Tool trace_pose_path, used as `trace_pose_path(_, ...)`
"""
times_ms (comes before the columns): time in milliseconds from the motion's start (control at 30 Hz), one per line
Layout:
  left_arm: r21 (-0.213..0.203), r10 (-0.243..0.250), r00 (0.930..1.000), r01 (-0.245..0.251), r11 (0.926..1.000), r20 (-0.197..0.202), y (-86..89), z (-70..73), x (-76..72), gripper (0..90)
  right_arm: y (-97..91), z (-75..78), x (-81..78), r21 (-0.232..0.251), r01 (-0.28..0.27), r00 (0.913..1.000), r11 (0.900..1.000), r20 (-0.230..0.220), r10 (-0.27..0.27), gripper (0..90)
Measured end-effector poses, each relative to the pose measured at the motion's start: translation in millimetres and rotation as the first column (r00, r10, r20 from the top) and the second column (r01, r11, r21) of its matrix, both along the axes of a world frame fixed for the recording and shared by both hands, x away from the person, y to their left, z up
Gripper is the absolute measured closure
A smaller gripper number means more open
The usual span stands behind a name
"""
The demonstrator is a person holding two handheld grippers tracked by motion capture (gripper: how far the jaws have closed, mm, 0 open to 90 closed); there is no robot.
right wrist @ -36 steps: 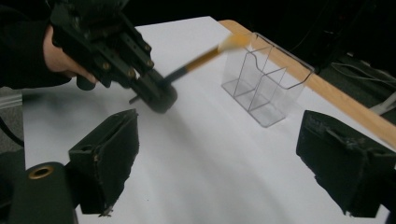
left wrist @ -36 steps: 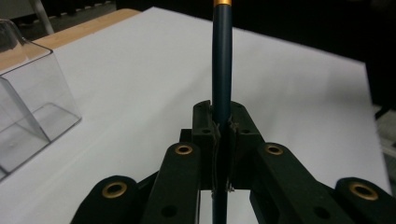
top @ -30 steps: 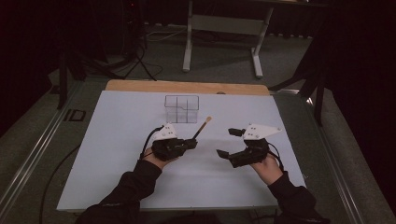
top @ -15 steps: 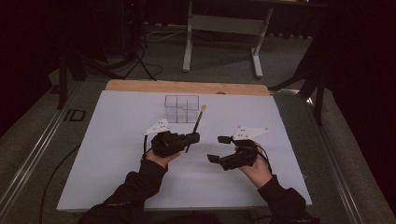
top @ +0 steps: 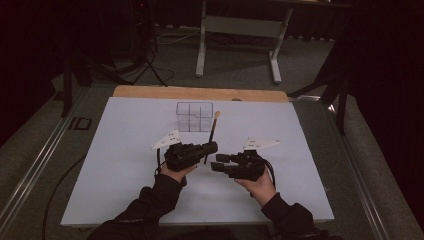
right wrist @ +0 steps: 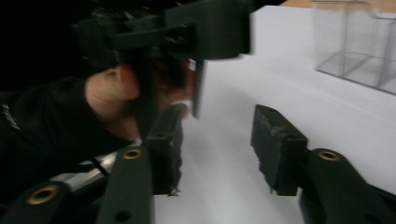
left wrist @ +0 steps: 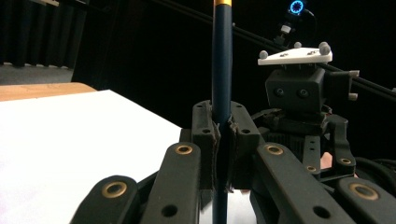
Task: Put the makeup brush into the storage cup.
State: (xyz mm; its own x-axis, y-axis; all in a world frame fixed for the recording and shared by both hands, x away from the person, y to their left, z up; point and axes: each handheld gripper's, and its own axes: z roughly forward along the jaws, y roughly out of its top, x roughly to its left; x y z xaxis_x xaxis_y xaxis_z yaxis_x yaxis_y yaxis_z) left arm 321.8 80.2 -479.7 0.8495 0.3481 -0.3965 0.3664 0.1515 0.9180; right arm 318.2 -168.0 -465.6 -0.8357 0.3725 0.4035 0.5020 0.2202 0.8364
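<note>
A thin brush [top: 211,136] with a dark blue shaft [left wrist: 221,70] and a pale tip is clamped upright in my left gripper [top: 212,148], which is shut on its shaft [left wrist: 221,140]. The brush's lower end [right wrist: 198,91] hangs just above the white table sheet [top: 125,150]. In the high view my right gripper [top: 218,163] sits close to the right of the left one, pointing at it. Its jaws stand open with nothing between the pads [right wrist: 278,149], a little below and short of the brush's lower end. A clear compartment box [top: 195,116] stands behind both grippers.
The clear box [right wrist: 359,42] is at the upper right in the right gripper view. A wooden strip [top: 200,93] runs along the table's far edge. A metal stand [top: 237,30] and cables lie on the floor beyond.
My right gripper has moved left, close to the left gripper. The left gripper shifted slightly right and forward, and the brush now stands more upright.
</note>
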Motion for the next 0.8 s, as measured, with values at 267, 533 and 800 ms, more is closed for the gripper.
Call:
trace_pose_path(267,0.012,-0.009,1.0,0.009,0.9999,0.0,-5.7,-0.3,-1.5,84.2,10.8,-2.6,-0.1,0.019,-0.014,0.9991,0.9997,-0.039,0.015,69.4)
trace_pose_path(533,0.011,-0.014,0.9996,0.015,0.9998,-0.024,-7.1,-4.0,-0.1,84.1,12.9,-5.2,3.8,0.032,-0.015,0.9968,0.9994,-0.078,0.018,82.7)
trace_pose_path(800,0.038,-0.008,0.9987,0.01,0.9992,-0.05,-8.8,-4.0,0.5,83.5,13.4,-6.6,3.4,0.011,-0.018,0.9961,0.9998,-0.086,0.019,85.9)
